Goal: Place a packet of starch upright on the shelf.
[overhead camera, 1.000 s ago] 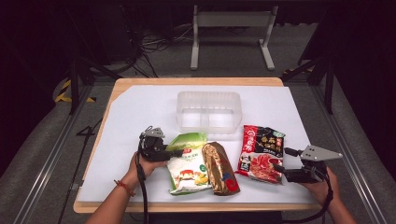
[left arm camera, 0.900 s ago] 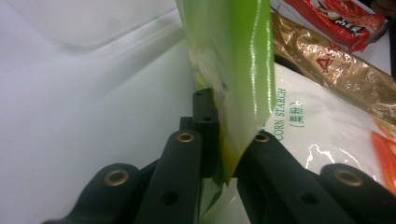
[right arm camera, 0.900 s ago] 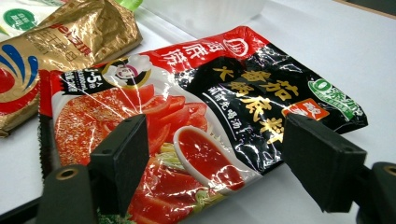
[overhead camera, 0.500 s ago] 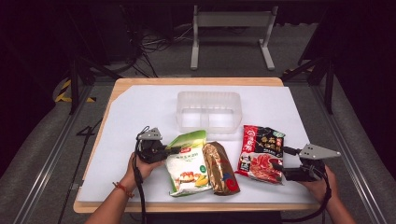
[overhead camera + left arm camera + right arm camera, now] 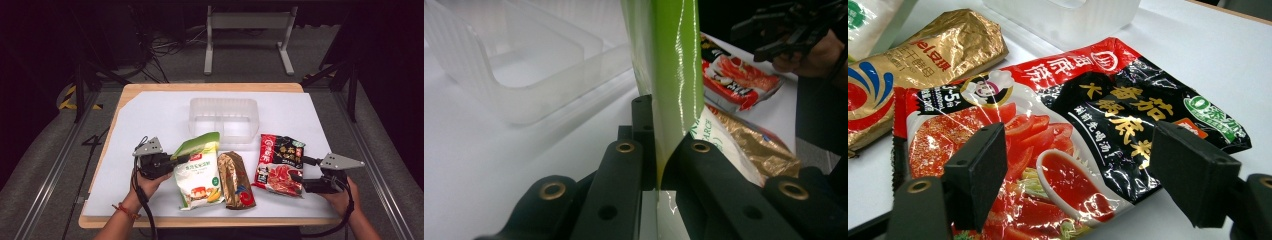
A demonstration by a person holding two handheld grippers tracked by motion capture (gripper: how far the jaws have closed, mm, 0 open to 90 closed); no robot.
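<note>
Near the front edge of the counter (image 5: 150,112), forward of the clear plastic tray (image 5: 223,116), three packets lie in a row. Green-and-white pouch (image 5: 197,170) sits left of the tray's front wall, its green top edge raised off the white surface toward the tray. Left claw (image 5: 176,161) is clamped on that pouch's left edge; in the left gripper view the green film (image 5: 669,75) stands upright, pinched flat between the two black jaws, with the tray behind and to the left. Gold packet (image 5: 236,179) lies just beside the pouch, directly in front of the tray. Red-and-black soup packet (image 5: 279,163) lies flat to the right of the tray's front corner, just beside the gold packet. Right claw (image 5: 300,170) sits at the soup packet's right edge with its jaws spread wide; in the right gripper view the two pads (image 5: 982,167) stand apart over the packet's printed face, gripping nothing.
</note>
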